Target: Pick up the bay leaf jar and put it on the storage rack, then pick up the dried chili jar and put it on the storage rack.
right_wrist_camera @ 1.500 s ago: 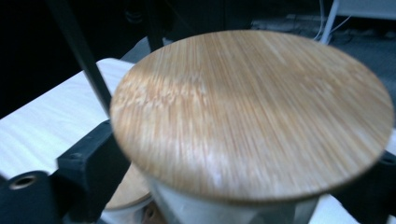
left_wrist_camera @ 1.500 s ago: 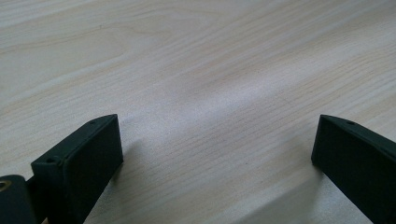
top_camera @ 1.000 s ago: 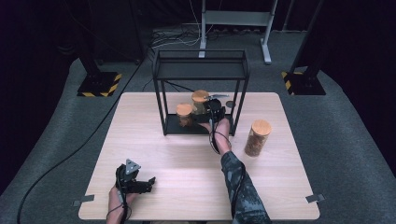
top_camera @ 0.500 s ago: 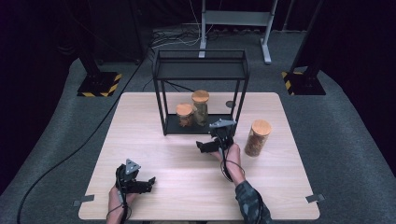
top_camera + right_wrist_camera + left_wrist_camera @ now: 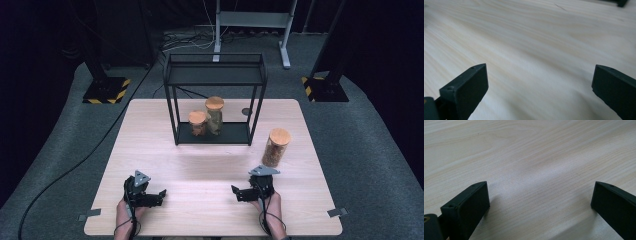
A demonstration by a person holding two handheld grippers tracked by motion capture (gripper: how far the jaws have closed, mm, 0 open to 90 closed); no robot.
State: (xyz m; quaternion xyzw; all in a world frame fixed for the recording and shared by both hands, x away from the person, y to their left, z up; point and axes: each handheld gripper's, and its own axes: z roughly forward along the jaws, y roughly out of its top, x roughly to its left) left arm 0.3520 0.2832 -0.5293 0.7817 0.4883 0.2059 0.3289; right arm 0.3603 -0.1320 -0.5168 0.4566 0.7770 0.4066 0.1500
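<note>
Right now I have both grippers low over the near part of the table (image 5: 210, 165), jaws spread wide and holding nothing. My left gripper (image 5: 159, 194) sits close to the front edge, my right gripper (image 5: 236, 192) likewise. Bare wood lies between them. Nearest is the cork-lidded jar (image 5: 275, 147), standing just beyond my right gripper, beside the black rack (image 5: 215, 100).
</note>
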